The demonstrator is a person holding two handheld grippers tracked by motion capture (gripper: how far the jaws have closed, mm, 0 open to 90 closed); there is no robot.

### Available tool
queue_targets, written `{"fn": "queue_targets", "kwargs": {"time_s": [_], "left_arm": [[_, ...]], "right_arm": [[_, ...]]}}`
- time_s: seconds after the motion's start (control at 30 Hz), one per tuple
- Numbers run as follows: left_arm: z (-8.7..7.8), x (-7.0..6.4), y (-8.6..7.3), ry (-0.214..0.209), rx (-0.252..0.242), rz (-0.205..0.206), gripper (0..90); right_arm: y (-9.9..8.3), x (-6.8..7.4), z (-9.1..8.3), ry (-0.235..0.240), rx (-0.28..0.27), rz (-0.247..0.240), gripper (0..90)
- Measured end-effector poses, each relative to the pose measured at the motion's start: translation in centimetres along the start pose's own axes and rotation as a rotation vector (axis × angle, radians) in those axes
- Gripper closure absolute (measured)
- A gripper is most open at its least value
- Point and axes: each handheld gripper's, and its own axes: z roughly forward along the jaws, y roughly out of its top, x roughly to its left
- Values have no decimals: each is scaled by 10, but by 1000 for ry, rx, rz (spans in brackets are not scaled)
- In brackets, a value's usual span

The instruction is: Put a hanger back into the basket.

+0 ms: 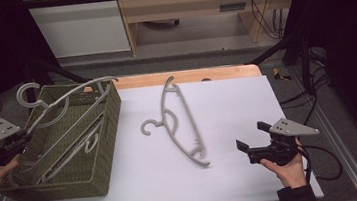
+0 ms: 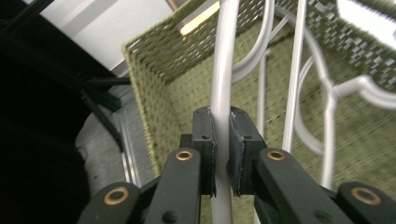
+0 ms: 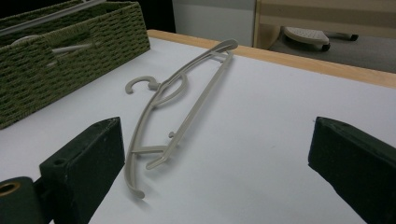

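1. A white table [image 1: 234, 175] fills the middle of the high view, with a wooden edge along its top and a dim room floor beyond.
2. At the left of the frame, my left gripper [image 1: 7, 141] is clamped on a grey hanger [image 1: 61, 104] rising out of the green woven basket [image 1: 107, 133].
3. My right gripper [image 1: 251, 140], lower right, has its jaws wide apart and holds nothing.
4. Another hanger [image 1: 181, 125] lies flat at centre.
5. I judge the step is lifting the clamped hanger out; next calls for clearing the rim.

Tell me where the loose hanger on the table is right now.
In the high view, the hanger lies flat on the white table near its middle, right of the green basket and left of the open right gripper.
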Motion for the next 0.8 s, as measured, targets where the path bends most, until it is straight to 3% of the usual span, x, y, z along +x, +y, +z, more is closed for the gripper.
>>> {"fn": "queue_targets", "kwargs": {"time_s": [0.17, 0.4, 0.67, 0.8], "left_arm": [[7, 3, -10, 25, 34, 1, 824], [14, 4, -11, 62, 54, -26, 824], [32, -9, -13, 72, 113, -4, 823], [41, -16, -17, 57, 127, -5, 823]], "right_arm": [[0, 0, 0, 1, 1, 2, 38], [0, 0, 1, -1, 2, 1, 39], [0, 0, 1, 1, 3, 1, 39], [-1, 1, 2, 8, 6, 0, 39]]}}
